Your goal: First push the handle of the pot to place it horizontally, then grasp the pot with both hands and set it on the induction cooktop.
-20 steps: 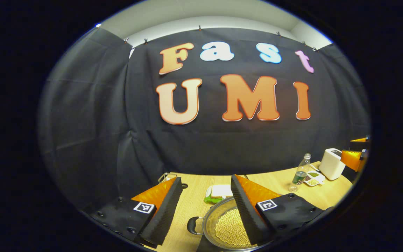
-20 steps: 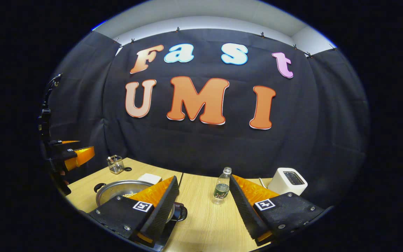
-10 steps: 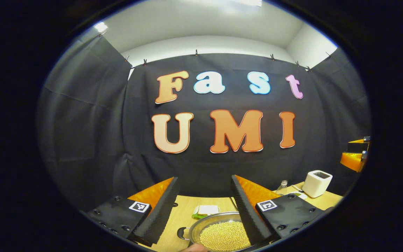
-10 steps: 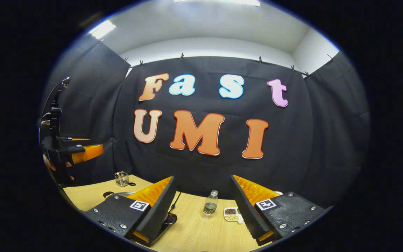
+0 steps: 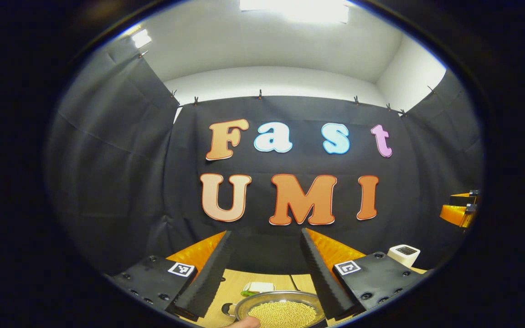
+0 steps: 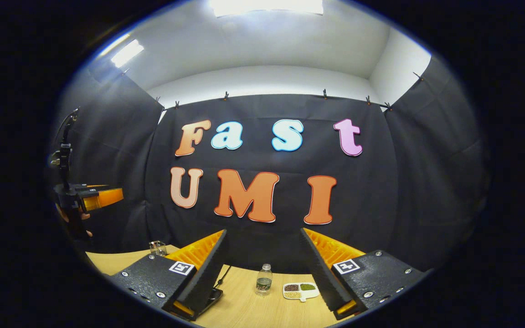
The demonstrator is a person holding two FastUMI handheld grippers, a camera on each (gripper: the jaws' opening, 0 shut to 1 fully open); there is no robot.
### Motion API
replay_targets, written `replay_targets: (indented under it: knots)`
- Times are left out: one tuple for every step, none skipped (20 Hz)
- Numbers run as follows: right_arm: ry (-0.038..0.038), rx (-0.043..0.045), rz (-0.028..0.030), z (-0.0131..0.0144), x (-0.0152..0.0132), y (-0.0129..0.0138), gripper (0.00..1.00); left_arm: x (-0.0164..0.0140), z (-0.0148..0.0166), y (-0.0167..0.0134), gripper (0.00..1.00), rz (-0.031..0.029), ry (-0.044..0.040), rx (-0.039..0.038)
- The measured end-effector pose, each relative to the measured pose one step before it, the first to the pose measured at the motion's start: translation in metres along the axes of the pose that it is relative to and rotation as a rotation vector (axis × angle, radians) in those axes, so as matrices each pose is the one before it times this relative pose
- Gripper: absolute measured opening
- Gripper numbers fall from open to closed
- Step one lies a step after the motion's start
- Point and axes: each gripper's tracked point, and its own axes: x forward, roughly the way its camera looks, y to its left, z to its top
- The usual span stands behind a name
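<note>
The steel pot (image 5: 280, 301) holds pale beans and lies low in the left gripper view, with one black side handle (image 5: 227, 310) showing at its left. What it rests on is cut off. My left gripper (image 5: 266, 231) hangs open and empty well above it, pointing at the wall. In the right gripper view a black flat corner, the induction cooktop (image 6: 214, 295), peeks from behind the left finger. My right gripper (image 6: 263, 231) is open and empty, high above the table (image 6: 244, 310). Each gripper shows far off in the other's view: the right (image 5: 460, 212), the left (image 6: 103, 197).
A water bottle (image 6: 264, 280), a small divided dish of beans (image 6: 301, 290) and a glass (image 6: 157, 248) stand on the wooden table. A white toaster (image 5: 404, 255) sits at the right, a green-and-white item (image 5: 255, 288) behind the pot. A fingertip (image 5: 246, 322) pokes in at the bottom.
Both grippers have risen and tilted up toward the wall. The pot and table have slid down to the bottom of both views. Both stay open.
</note>
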Motion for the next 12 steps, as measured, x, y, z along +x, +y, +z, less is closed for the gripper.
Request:
replay_targets:
  knots:
    - [-0.01027, 0.00361, -0.00209, 0.00399, 0.00049, -0.00326, 0.95, -0.00203, 0.00444, -0.00331, 0.99, -0.00294, -0.00868, -0.00075]
    - [-0.00970, 0.00018, -0.00380, -0.00121, 0.00267, -0.00812, 0.95, -0.00239, 0.00217, -0.00335, 0.99, -0.00119, -0.00463, 0.00143]
    - [-0.01269, -0.00474, -0.00281, 0.00300, 0.00197, -0.00214, 0.97, -0.00084, 0.00016, -0.00206, 0.99, -0.00193, -0.00635, 0.00038]
    - [-0.01196, -0.00404, -0.00548, 0.00448, 0.00173, -0.00277, 0.98, -0.00003, -0.00046, -0.00376, 0.99, -0.00413, -0.00176, -0.00237]
    - [-0.00522, -0.00266, -0.00493, 0.00103, 0.00122, -0.00158, 0.95, 0.00093, -0.00130, -0.00124, 0.99, -0.00081, 0.00172, -0.00554]
    - [-0.00474, 0.00026, -0.00299, 0.00091, -0.00126, -0.00261, 0.97, 0.00049, -0.00113, -0.00075, 0.99, 0.00155, 0.00199, -0.00409]
    - [-0.00433, 0.00054, 0.00083, 0.00014, 0.00094, -0.00046, 0.97, 0.00104, 0.00053, 0.00115, 0.99, 0.00276, -0.00494, -0.00352]
    - [-0.00148, 0.00035, 0.00187, 0.00098, -0.00102, -0.00155, 0.95, 0.00058, 0.00269, -0.00028, 0.99, 0.00171, -0.00488, -0.00174]
    - [-0.00200, 0.00007, 0.00056, 0.00122, 0.00083, -0.00085, 0.95, 0.00024, 0.00143, -0.00010, 0.99, 0.00157, -0.00676, -0.00131]
    - [-0.00363, -0.00112, 0.00248, 0.00238, -0.00042, -0.00091, 0.95, -0.00070, 0.00115, -0.00140, 0.99, 0.00021, -0.00446, -0.00147]
    - [-0.00486, -0.00097, 0.00348, 0.00164, 0.00191, 0.00159, 0.95, -0.00142, 0.00100, -0.00127, 0.99, -0.00222, -0.00532, 0.00013]
    - [-0.00607, -0.00017, 0.00175, 0.00359, 0.00015, 0.00016, 0.95, 0.00015, 0.00252, -0.00149, 0.99, -0.00373, -0.00855, -0.00155]
